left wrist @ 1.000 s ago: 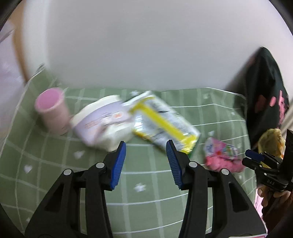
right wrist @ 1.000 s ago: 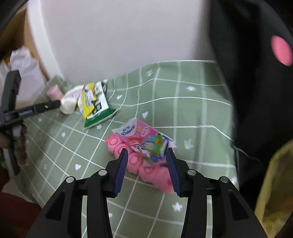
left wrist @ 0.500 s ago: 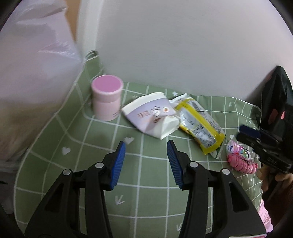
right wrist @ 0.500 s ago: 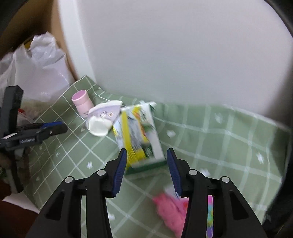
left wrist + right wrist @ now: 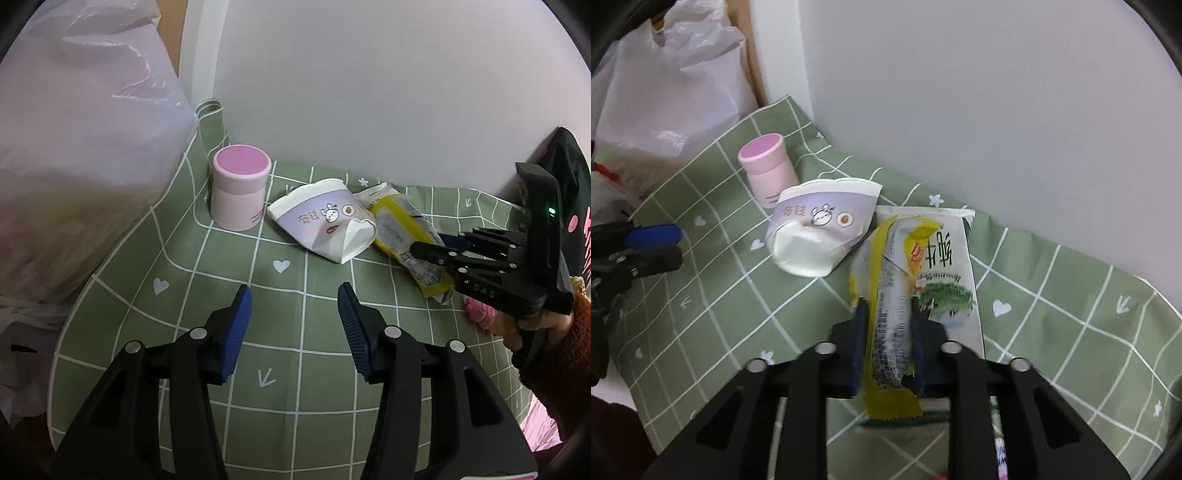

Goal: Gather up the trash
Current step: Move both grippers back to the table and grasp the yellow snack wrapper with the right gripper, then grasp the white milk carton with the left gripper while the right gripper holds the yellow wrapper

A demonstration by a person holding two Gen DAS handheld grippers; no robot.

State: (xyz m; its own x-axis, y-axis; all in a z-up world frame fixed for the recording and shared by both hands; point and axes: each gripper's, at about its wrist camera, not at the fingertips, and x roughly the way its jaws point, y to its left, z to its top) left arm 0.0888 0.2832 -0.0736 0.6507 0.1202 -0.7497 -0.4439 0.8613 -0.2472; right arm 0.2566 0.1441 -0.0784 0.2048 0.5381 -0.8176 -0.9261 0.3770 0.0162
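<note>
A yellow and clear snack wrapper (image 5: 891, 295) lies on a green and white carton-like pack (image 5: 951, 266) on the green checked cloth. My right gripper (image 5: 886, 325) has its fingers closed against the wrapper's two sides; it shows in the left wrist view (image 5: 439, 247) too, over the wrapper (image 5: 402, 229). A crushed white and lilac paper cup (image 5: 820, 225) (image 5: 325, 225) lies left of the wrapper. My left gripper (image 5: 293, 325) is open and empty, above the cloth in front of the cup.
A pink lidded jar (image 5: 240, 186) stands by the wall. A white plastic bag (image 5: 74, 147) fills the left side. A pink wrapper (image 5: 480, 314) lies behind the right hand. A dark garment (image 5: 569, 192) hangs at the right.
My right gripper moved forward and left from the pink wrapper to the yellow wrapper and closed on it. My left gripper swung left, then nearer the cup and jar.
</note>
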